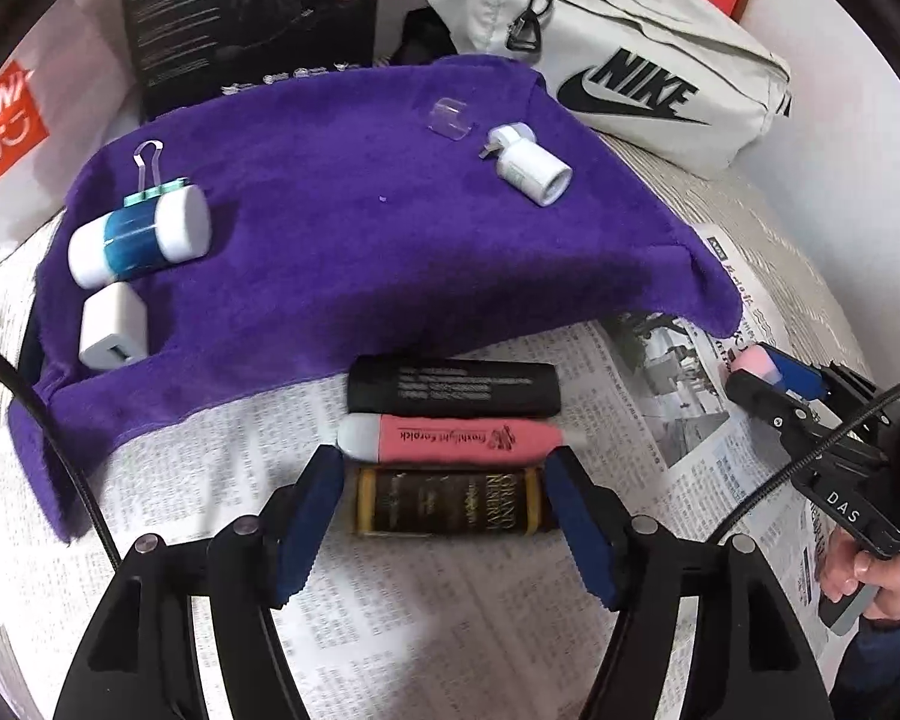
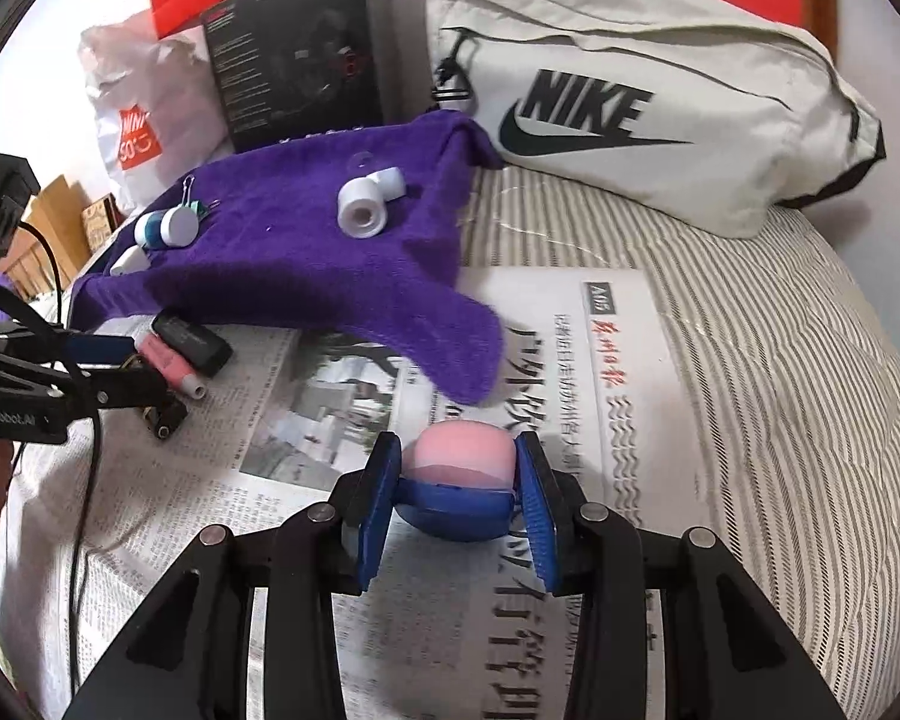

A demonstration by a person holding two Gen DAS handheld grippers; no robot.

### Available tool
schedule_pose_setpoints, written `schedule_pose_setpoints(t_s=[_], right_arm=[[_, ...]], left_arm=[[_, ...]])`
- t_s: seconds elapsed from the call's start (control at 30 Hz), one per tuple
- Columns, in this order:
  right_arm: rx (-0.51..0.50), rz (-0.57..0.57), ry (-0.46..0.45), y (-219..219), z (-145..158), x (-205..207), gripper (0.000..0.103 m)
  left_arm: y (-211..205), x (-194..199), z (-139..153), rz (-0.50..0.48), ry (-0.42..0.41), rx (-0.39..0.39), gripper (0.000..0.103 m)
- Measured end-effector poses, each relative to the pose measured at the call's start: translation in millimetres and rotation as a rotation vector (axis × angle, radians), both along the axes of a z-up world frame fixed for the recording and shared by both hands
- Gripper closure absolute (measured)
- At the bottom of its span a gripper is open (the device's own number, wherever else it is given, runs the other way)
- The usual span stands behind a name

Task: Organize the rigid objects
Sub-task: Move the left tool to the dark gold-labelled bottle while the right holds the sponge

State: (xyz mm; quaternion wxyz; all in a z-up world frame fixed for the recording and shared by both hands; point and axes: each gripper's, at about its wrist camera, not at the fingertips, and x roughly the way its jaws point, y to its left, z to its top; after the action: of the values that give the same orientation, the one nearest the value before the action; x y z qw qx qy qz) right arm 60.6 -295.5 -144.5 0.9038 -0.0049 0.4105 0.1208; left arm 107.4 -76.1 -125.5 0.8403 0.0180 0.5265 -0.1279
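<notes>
three stick-shaped rigid objects lie side by side in a row on the printed newspaper (image 1: 390, 600), just in front of the purple terry towel (image 1: 342, 252): a black rectangular stick with small white lettering (image 1: 453, 387) farthest from the camera, a pink marker with a white cap (image 1: 450, 437) in the middle, and a dark brown cylinder with gold bands and gold lettering (image 1: 447, 501) nearest. the three lie parallel and close together; whether they touch cannot be told.

the left gripper (image 1: 444, 492) has its blue-padded jaws spread, one at each end of the dark brown cylinder, bracketing it; whether the pads press on it cannot be told.

the right gripper (image 2: 457, 480) sits well to the right over the newspaper, jaws pinching a rounded pink-and-blue object (image 2: 459, 468) between the blue pads.

on the purple towel lie a white and teal capsule-shaped case (image 1: 141, 237) with a mint binder clip (image 1: 153, 180) just behind it, a white square usb charger block (image 1: 114, 327) just beside the case, a small white plug adapter (image 1: 531, 165) and a clear plastic cap (image 1: 450, 117) near the adapter.

behind the towel stand a black product box (image 1: 252, 6), a cream nike bag (image 1: 624, 60) and a white shopping bag with a red logo (image 1: 12, 120). everything rests on a striped bedcover (image 2: 780, 360).
</notes>
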Motion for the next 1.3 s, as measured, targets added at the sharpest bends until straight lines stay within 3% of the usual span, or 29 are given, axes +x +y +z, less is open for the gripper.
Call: schedule_pose_setpoints(t_s=[0.67,0.8,1.1,1.2,1.3], right_arm=[[-0.026,0.001,-0.001,2.5,-0.5,0.7,0.063],[-0.017,0.002,0.0,1.9,-0.4,1.0,0.063],[-0.025,0.007,0.0,2.7,-1.0,1.2,0.061],[-0.029,0.007,-0.001,3.4,-1.0,0.8,0.061],[-0.021,0.008,0.0,2.0,-1.1,0.3,0.061]], left_arm=[[9.9,-19.7,6.7,0.009,-0.008,0.005,0.034],[1.5,-17.8,0.1,0.014,-0.009,0.092,0.034],[32.9,-39.4,2.6,0.044,-0.01,0.105,0.034],[32.1,-37.0,2.8,0.056,-0.023,0.092,0.034],[21.7,-34.2,1.4,0.043,-0.047,0.129,0.034]])
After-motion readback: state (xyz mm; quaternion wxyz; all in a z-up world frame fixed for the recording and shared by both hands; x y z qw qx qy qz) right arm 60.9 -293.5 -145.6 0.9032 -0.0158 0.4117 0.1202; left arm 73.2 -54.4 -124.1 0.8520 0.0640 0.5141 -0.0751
